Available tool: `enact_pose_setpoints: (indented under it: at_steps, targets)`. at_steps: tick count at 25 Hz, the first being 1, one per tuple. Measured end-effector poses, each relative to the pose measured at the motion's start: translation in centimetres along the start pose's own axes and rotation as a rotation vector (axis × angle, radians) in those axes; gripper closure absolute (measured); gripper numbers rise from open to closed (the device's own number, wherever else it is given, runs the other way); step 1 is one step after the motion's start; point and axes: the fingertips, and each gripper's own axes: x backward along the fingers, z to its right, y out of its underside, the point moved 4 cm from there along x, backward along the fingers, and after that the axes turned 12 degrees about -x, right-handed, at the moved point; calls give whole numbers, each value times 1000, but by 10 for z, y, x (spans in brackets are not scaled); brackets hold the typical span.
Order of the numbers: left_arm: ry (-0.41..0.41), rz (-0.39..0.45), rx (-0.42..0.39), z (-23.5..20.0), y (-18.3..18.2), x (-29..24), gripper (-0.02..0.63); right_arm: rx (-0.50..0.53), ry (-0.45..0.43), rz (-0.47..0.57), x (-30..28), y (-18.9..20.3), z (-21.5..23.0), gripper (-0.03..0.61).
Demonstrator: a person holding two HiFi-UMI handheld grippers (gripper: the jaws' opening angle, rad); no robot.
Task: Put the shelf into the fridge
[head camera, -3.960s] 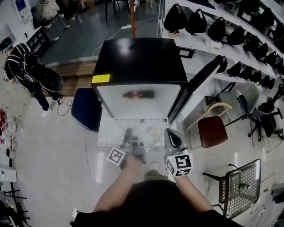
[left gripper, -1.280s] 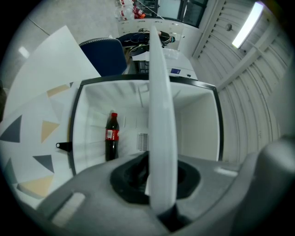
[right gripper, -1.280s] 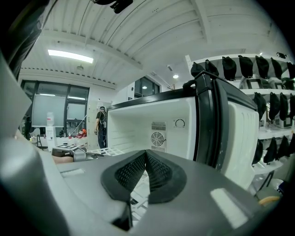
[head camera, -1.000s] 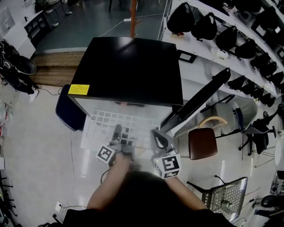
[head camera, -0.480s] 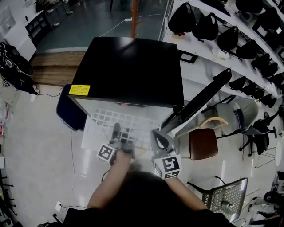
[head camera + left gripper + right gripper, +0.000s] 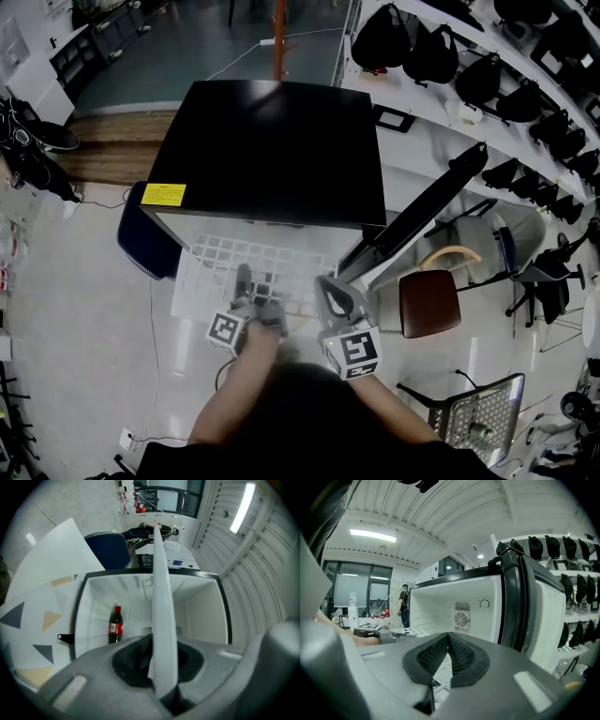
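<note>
Left gripper view is showing the left gripper (image 6: 161,665) with its jaws clamping the shelf (image 6: 161,588) edge-on, facing the open fridge (image 6: 201,606). The right gripper (image 6: 447,638) is keeping its jaws closed together, just above the shelf.

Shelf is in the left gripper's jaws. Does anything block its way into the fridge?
Nothing visible does. The door stands open at the right, and the shelf reaches the fridge opening with its far edge. The only thing seen inside, a bottle, lies on the fridge floor, below the shelf's level.
</note>
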Motion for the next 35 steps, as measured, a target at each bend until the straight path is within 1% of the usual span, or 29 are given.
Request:
enact_pose_setpoints:
  at_steps: [4, 7, 14, 20, 27, 35]
  targets:
    - [-7, 1, -8, -1, 0, 0, 574, -3, 4, -3, 1, -1, 1, 577]
    - [-4, 21, -3, -1, 2, -3, 574, -2, 0, 6, -1, -2, 0, 577]
    - [-32, 39, -13, -3, 2, -5, 572, -1, -4, -2, -4, 0, -1, 577]
    - [-39, 79, -11, -3, 8, -17, 572, -4, -2, -21, -8, 2, 6, 577]
    - [-60, 90, -15, -2, 10, -20, 571, -7, 5, -17, -8, -1, 9, 577]
    - [-58, 82, -23, -3, 9, -31, 571, -5, 7, -8, -8, -5, 12, 577]
